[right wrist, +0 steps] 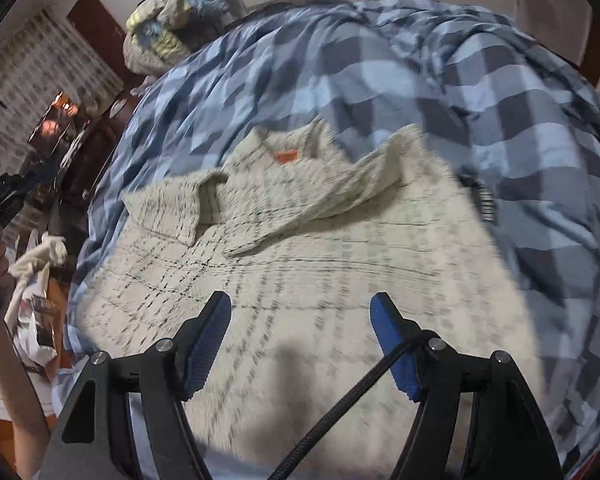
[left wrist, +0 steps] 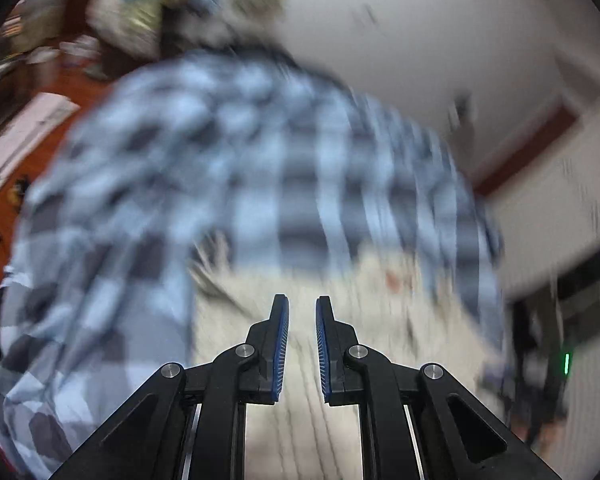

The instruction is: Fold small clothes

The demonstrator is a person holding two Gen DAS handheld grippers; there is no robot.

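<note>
R gripper (right wrist: 301, 312): jaws spread wide, nothing between the pads, hovering just above the cream checked shirt (right wrist: 300, 248). L gripper (left wrist: 302, 320): jaws nearly closed, only a narrow slit left, nothing pinched as far as I can tell. The shirt lies flat on the blue plaid duvet (right wrist: 500, 120), collar away from me, one sleeve (right wrist: 340, 188) folded across the chest.

Procedure, as I judge it: I bring the R pads down on the near hem, pinch one layer only, keep the duvet out of the bite, then lift low and fold toward the collar.

Limits: L view is badly motion-blurred; the shirt edge there is indistinct. The near hem is hidden behind the R fingers. The dark tag at the shirt's right edge is unreadable.
</note>
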